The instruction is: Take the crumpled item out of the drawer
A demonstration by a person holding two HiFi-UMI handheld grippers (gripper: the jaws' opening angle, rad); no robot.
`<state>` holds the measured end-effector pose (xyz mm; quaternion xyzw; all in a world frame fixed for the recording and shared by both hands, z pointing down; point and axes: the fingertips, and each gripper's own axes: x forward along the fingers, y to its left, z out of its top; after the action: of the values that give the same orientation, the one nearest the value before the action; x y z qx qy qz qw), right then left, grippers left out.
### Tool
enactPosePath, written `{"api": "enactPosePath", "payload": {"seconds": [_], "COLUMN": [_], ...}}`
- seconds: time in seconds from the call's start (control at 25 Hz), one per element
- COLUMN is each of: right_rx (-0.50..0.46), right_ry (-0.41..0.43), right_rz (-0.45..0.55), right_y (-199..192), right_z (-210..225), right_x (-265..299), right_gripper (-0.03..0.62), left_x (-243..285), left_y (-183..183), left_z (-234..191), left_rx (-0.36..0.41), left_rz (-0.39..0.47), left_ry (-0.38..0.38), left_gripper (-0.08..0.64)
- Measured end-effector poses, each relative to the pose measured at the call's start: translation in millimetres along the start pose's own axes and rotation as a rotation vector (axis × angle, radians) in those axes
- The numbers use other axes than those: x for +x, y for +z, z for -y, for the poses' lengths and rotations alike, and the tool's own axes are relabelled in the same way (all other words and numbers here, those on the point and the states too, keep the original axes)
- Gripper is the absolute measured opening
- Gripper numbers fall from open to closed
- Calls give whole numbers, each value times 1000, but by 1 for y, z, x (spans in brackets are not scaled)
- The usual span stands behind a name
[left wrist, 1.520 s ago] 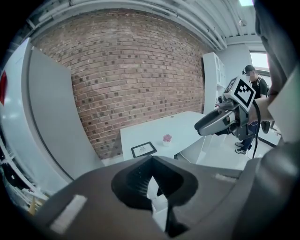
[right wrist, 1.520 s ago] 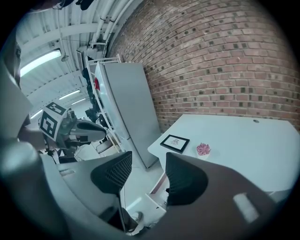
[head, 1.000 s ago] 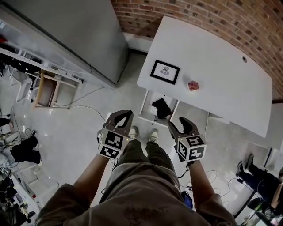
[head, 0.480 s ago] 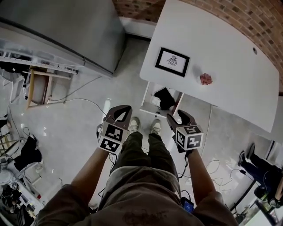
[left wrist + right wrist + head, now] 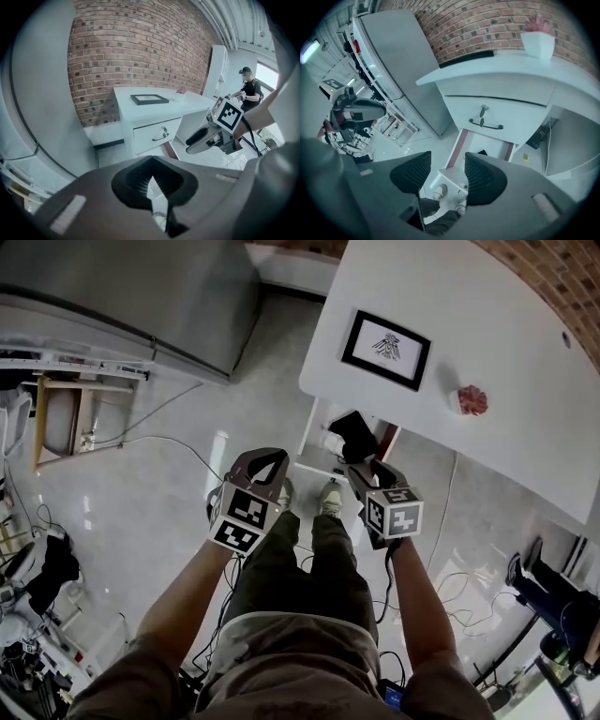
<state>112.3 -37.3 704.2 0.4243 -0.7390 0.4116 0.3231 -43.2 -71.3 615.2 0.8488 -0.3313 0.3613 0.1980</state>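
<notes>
Standing at the desk point(image 5: 487, 343) with its drawer point(image 5: 311, 439) already open and the dark crumpled item point(image 5: 351, 433) lying inside, ungrasped, the person holds the right gripper point(image 5: 367, 470) wide and empty near the drawer, and the left gripper point(image 5: 262, 465), closed on nothing, level beside it.
</notes>
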Motion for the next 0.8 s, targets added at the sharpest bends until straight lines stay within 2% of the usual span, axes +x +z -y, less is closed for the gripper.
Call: {"api": "enactPosePath", "payload": {"seconds": [0.48,0.8], "right_rx": [-4,-1], "right_ry": [9,7], "right_rz": [-108,-202], "right_y": [-63,-98], "right_z": [38,74], "right_x": [134,215], "right_gripper": [253,253], "left_x": [96,149], "left_y": [-98,-156], "left_z": [-22,-20], "left_rx": [-58,-62], "left_rz": [-34,-104], "left_ry": [-1,-48], "left_gripper": [0,0]}}
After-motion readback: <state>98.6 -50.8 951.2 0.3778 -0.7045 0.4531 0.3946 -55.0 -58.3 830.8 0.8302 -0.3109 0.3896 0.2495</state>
